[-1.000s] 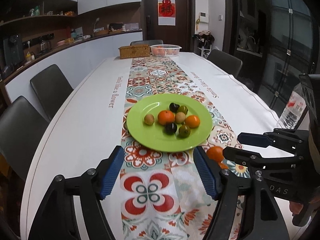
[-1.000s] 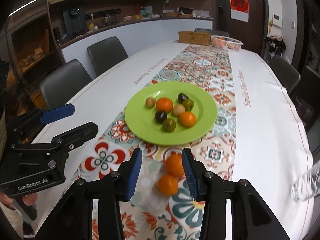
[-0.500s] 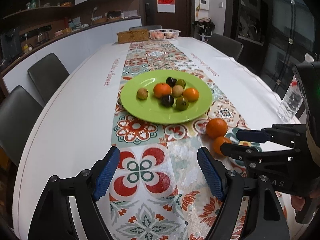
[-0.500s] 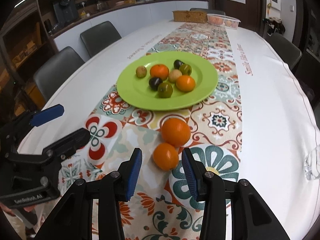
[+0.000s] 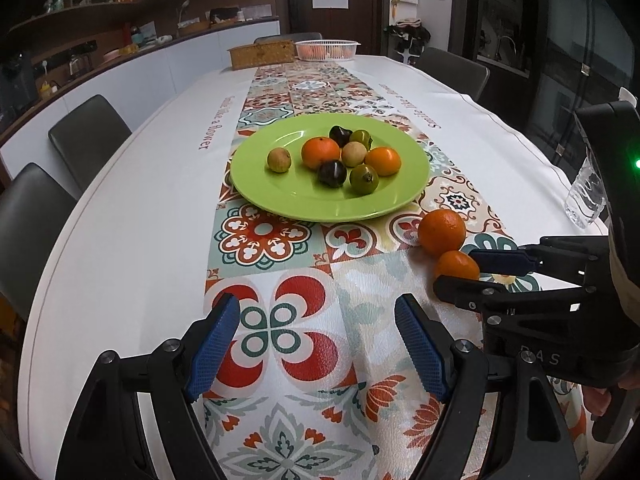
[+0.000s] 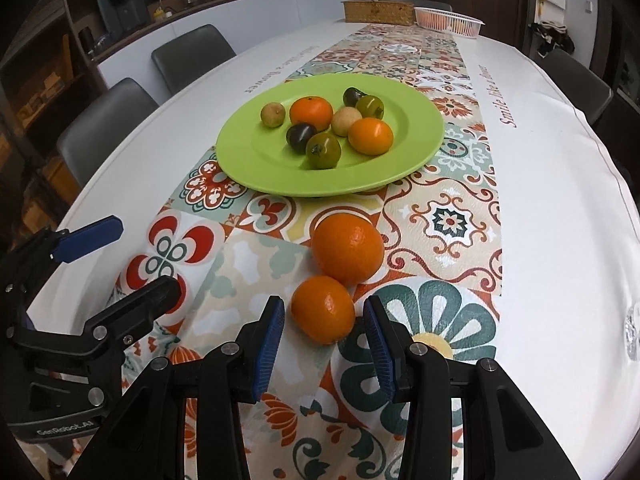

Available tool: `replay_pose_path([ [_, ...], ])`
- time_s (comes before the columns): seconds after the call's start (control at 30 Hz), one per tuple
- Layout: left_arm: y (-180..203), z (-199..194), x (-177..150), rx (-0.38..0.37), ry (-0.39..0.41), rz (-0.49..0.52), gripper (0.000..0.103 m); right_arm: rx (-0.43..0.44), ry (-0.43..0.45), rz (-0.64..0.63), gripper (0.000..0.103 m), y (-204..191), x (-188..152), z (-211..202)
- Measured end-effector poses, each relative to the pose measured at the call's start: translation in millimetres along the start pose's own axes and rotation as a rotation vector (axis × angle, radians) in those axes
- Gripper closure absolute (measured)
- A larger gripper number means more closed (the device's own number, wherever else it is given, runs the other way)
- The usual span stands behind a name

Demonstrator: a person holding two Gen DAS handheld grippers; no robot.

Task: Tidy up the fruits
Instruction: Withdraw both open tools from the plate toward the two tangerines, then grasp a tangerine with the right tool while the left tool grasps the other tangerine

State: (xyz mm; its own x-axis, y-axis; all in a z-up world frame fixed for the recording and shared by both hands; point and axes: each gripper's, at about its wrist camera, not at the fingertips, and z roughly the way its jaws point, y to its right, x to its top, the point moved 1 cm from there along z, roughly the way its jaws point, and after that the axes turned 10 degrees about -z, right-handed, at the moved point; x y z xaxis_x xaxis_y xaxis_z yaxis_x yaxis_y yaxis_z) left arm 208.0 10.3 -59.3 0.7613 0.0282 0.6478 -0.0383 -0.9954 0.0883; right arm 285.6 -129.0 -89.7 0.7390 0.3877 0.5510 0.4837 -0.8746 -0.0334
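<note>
A green plate (image 5: 280, 196) (image 6: 256, 156) on the patterned runner holds several small fruits: oranges, dark plums, green and tan ones. Two loose oranges lie on the runner in front of it: a larger orange (image 6: 347, 249) (image 5: 441, 232) and a smaller orange (image 6: 322, 309) (image 5: 456, 265). My right gripper (image 6: 324, 332) (image 5: 460, 270) is open, its blue pads on either side of the smaller orange, not closed on it. My left gripper (image 5: 318, 340) (image 6: 132, 256) is open and empty above the runner, left of the oranges.
A clear water bottle (image 5: 586, 196) stands at the table's right edge. A wicker box (image 5: 262, 54) and a white basket (image 5: 327, 49) sit at the far end. Grey chairs (image 5: 86, 136) line the left side.
Both grippers have moved down and back toward the near table end. My right gripper has come forward around the smaller orange, which now sits between its open pads.
</note>
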Motion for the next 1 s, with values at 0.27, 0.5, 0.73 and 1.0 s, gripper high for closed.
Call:
replay_pose_path([
  [0.27, 6.5, -1.0, 1.1, -0.003, 0.003, 0.015, 0.024, 0.005, 0.021, -0.002, 0.07, 2.4, -1.4, -5.3],
  [0.5, 20.2, -6.3, 2.5, -0.025, 0.019, 0.046, 0.024, 0.014, 0.068, 0.024, 0.07, 8.1, -8.2, -28.6],
  [0.73, 44.4, -6.3, 5.1, -0.087, 0.042, 0.094, 0.024, -0.039, 0.118, 0.048, 0.07, 21.7, -17.8, -51.7],
  [1.0, 70.1, 11.1, 16.2, -0.159, 0.041, 0.113, 0.024, -0.064, 0.147, 0.109, 0.07, 49.1, -26.4, -61.9],
])
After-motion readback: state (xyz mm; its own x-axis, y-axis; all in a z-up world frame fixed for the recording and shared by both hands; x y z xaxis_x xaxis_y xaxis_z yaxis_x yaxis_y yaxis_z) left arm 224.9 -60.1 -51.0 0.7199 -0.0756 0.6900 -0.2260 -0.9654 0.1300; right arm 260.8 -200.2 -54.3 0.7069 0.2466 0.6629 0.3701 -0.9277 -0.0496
